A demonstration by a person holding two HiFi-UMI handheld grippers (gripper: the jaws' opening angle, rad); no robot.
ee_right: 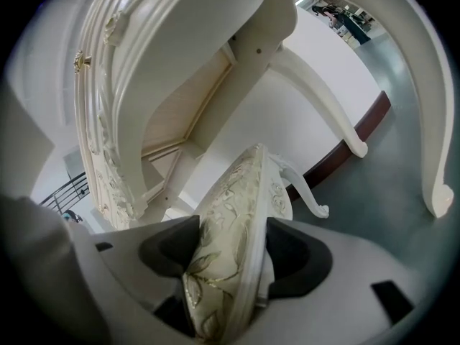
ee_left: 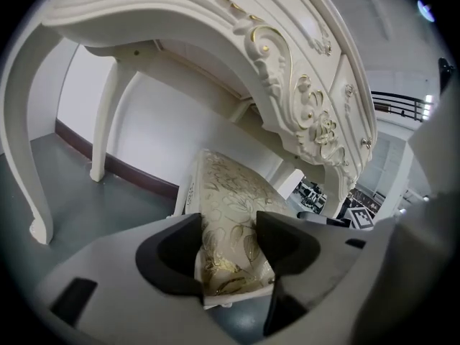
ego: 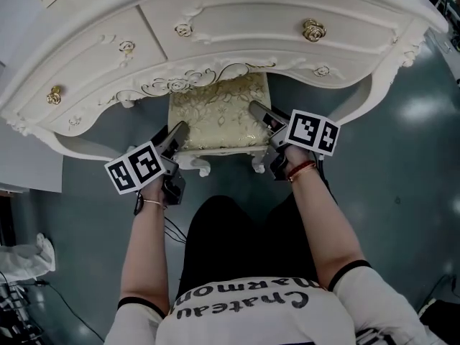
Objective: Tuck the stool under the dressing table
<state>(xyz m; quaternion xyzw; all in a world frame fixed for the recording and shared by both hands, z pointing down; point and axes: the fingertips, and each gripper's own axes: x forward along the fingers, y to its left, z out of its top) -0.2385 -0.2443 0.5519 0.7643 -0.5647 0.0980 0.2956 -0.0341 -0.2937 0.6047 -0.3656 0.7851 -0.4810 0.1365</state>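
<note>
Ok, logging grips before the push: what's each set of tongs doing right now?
Left tongs: closed on the stool, seat edge.
Right tongs: closed on the stool, opposite edge.

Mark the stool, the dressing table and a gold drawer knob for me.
stool [ego: 215,113]: head view, on the patterned seat cushion.
dressing table [ego: 237,20]: head view, on the wide drawer front.
gold drawer knob [ego: 313,29]: head view, on the knob's centre.

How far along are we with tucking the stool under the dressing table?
Done: the far end of the stool is under the dressing table. In hand: the left gripper and right gripper each clamp a side of its seat. Left: its near end and front legs stick out, so it likely needs pushing further in, then releasing.
</note>
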